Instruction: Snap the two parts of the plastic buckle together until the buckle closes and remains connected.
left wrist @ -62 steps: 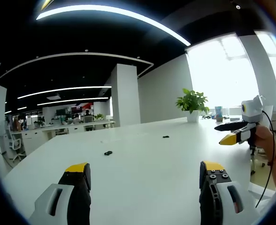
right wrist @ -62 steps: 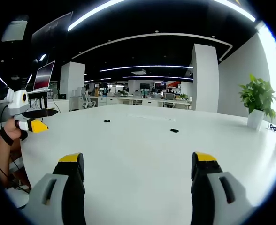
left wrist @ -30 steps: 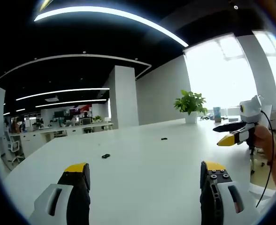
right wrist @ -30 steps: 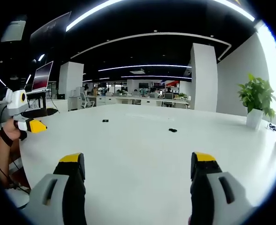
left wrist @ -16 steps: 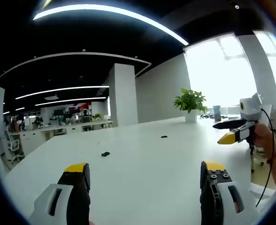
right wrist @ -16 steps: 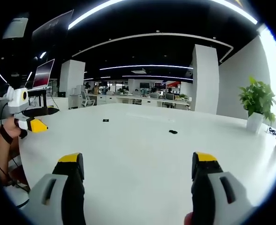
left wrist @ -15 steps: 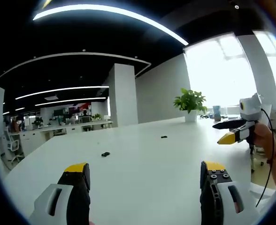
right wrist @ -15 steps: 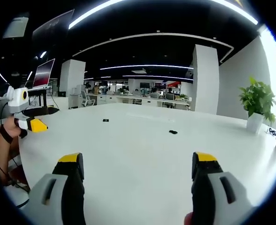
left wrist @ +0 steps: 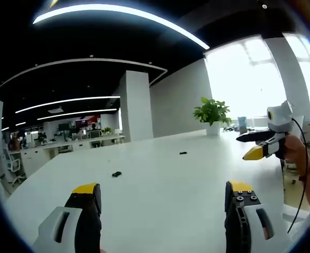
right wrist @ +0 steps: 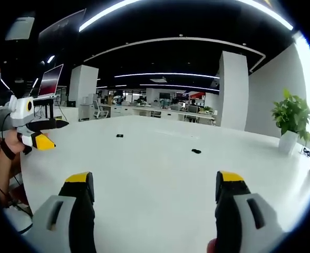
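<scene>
Two small black buckle parts lie apart on the white table point(left wrist: 160, 174). In the left gripper view one part point(left wrist: 116, 174) lies left of centre and the other part point(left wrist: 182, 153) sits farther off to the right. The right gripper view has one part point(right wrist: 196, 151) right of centre and the other part point(right wrist: 119, 136) farther back on the left. My left gripper point(left wrist: 163, 196) is open and holds nothing, well short of both parts. My right gripper point(right wrist: 155, 185) is open too, likewise far from them. Each gripper also appears in the other's view, the right gripper point(left wrist: 254, 145) and the left gripper point(right wrist: 39, 135), each in a hand.
A potted plant point(left wrist: 212, 113) stands at the table's far edge near bright windows, also seen as the plant point(right wrist: 291, 113). A white pillar point(left wrist: 135, 105) rises behind the table. A monitor on a stand point(right wrist: 49, 83) is beyond the left gripper. Office desks line the background.
Both views have shifted slightly with the hands. The buckle parts lie where they were, and both grippers stay open.
</scene>
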The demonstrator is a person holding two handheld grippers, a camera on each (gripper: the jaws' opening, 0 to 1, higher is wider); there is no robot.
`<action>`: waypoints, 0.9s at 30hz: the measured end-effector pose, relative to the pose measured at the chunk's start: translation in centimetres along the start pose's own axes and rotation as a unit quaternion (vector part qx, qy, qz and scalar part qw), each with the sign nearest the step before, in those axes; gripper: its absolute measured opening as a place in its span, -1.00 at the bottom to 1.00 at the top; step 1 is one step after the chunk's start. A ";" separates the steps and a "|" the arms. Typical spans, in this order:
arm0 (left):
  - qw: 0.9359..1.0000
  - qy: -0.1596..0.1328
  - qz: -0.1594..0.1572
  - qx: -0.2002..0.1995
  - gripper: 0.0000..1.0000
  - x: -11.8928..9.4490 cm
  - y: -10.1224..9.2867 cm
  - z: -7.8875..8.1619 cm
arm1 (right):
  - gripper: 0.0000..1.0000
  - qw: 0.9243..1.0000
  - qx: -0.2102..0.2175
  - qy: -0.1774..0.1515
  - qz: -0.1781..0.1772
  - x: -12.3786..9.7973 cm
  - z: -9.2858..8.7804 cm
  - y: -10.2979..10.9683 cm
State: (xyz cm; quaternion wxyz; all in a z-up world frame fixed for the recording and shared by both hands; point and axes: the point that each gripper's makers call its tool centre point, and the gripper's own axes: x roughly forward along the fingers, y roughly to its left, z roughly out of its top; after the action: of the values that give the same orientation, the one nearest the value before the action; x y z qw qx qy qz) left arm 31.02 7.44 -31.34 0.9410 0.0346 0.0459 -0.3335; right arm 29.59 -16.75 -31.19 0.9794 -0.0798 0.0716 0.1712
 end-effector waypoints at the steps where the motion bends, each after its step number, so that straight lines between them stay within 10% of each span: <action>1: 1.000 0.000 0.001 0.000 0.99 0.0 0.1 0.0 | 0.93 1.000 -0.001 0.000 0.001 0.0 0.0 0.0; 27: 1.000 0.001 -0.013 0.012 0.99 1.4 0.3 0.7 | 0.93 1.000 -0.003 0.004 0.006 1.6 0.4 -0.8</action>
State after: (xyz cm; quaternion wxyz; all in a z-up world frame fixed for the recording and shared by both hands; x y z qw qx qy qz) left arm 32.37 6.71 -30.84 0.9360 0.0458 0.0434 -0.3463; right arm 31.38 -16.93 -30.92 0.9777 -0.0828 0.0753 0.1775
